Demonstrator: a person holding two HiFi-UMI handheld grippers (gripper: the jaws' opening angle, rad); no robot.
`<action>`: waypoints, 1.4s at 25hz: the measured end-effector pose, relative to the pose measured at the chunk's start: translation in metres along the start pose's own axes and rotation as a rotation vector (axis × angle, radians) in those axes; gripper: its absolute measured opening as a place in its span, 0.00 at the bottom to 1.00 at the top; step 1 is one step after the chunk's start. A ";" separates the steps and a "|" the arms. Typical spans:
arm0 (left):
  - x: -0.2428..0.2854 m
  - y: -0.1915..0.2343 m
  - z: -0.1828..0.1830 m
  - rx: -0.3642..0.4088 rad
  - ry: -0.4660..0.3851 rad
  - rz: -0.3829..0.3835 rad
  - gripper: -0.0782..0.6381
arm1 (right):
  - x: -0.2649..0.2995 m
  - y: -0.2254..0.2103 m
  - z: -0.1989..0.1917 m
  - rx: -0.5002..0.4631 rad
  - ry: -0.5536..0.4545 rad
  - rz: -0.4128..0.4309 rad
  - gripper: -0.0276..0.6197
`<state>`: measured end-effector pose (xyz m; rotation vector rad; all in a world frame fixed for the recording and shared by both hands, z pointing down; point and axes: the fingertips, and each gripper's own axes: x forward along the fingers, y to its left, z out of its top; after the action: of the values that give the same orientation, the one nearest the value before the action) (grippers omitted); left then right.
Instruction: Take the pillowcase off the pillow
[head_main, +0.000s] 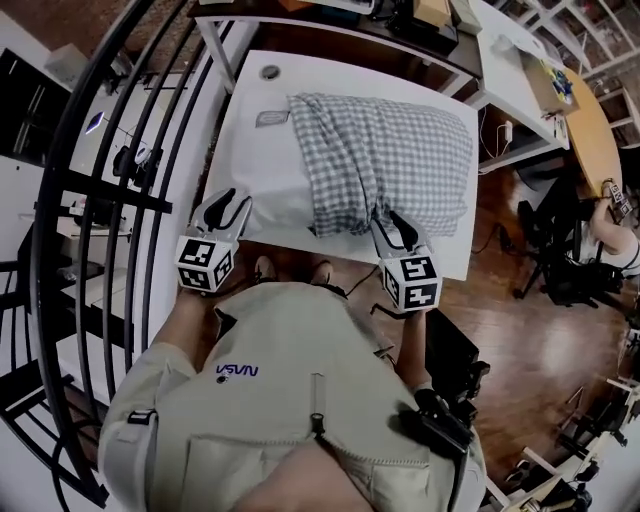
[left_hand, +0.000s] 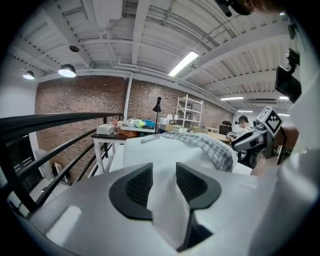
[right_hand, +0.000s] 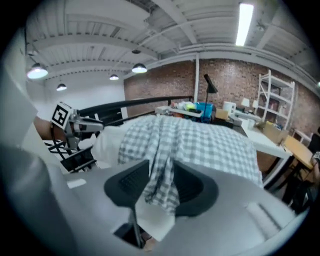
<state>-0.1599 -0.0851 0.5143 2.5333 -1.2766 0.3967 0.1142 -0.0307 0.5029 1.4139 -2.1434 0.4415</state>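
Table (head_main: 243, 115): bare margin beyond the fingers and either side of the pillow; both grippers sit at its near edge. The checked pillowcase (head_main: 395, 150) covers the pillow (head_main: 268, 185) except the white end ahead of the left gripper (head_main: 228, 206). Long axis runs across the fingers. Left jaws apart, pillow corner loose between them. Right gripper (head_main: 393, 228) jaws apart, pillowcase edge loose between them

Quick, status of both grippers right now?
Left gripper: open, with the edge of the white pillow loose between its fingers.
Right gripper: open, with a fold of the checked pillowcase between its fingers.
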 end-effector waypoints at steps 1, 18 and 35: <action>0.001 -0.002 0.010 0.001 -0.020 0.010 0.33 | -0.005 0.000 0.015 -0.006 -0.046 0.014 0.28; 0.100 0.047 0.083 -0.009 -0.013 -0.005 0.42 | 0.070 0.003 0.150 -0.175 -0.171 0.047 0.27; 0.200 0.014 0.026 0.081 0.328 -0.316 0.46 | 0.238 0.006 0.193 -0.430 0.159 0.186 0.32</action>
<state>-0.0533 -0.2496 0.5643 2.5400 -0.7430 0.7629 -0.0136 -0.3091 0.4887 0.9164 -2.0875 0.1388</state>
